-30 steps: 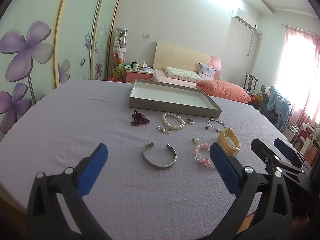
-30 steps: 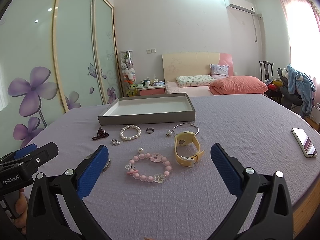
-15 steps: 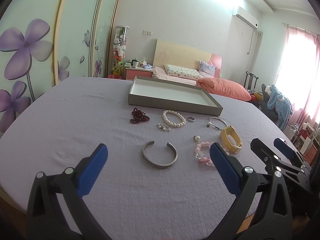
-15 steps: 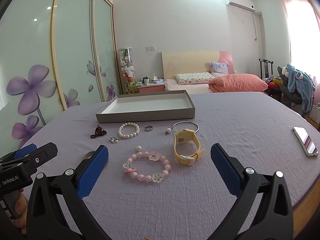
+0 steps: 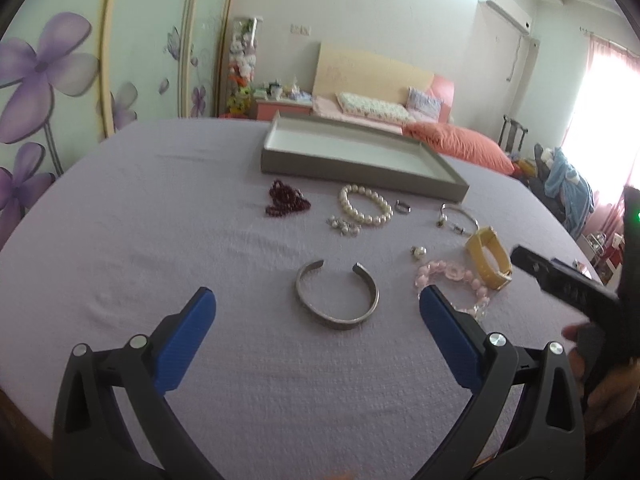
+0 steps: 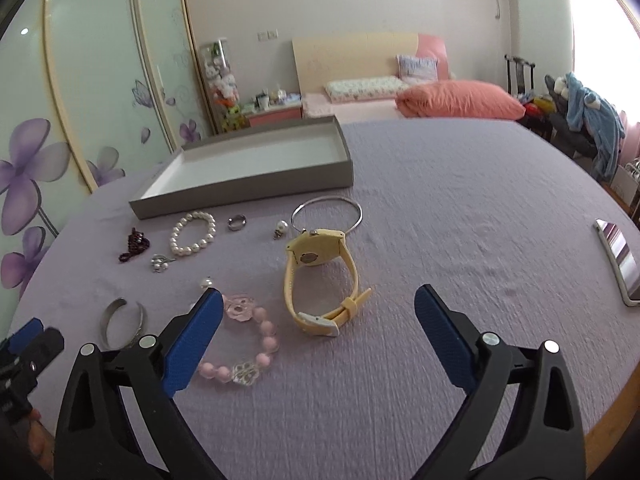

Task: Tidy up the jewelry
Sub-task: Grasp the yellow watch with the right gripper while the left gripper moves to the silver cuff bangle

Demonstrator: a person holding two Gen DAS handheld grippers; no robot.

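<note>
Jewelry sits loose on the lavender counter (image 5: pixel 120 240), all of it just in front of the grey tray (image 5: pixel 440 190), none inside it. Versus a second ago both views sit closer in: left gripper (image 5: pixel 316 312) has come forward so the silver cuff (image 5: pixel 338 300) now lies between its blue pads, not touched; right gripper (image 6: pixel 318 312) has swung right and in toward the yellow watch (image 6: pixel 320 280), which now sits between its pads, also untouched. Jewelry itself has not moved. Both grippers spread wide, holding nothing. Count, all relative to the tray: one dark red bead strand (image 5: pixel 286 200) in front of its left end, one white pearl bracelet (image 5: pixel 364 204) in front of its middle, one small silver cluster (image 5: pixel 343 227) just nearer than the pearls, one ring (image 5: pixel 402 207) in front of its right half, one thin silver bangle (image 6: pixel 327 216) off its right corner with one pearl earring (image 6: pixel 281 227) beside it, one more small pearl piece (image 5: pixel 418 252) further out, one pink bead bracelet (image 6: pixel 248 344) furthest out next to the cuff, partly behind the right gripper's left pad. One tray. One phone (image 6: pixel 618 260) well to the right of the tray near the counter edge. Beyond the tray, one bed (image 6: pixel 400 88) with one coral pillow (image 6: pixel 460 100).
</note>
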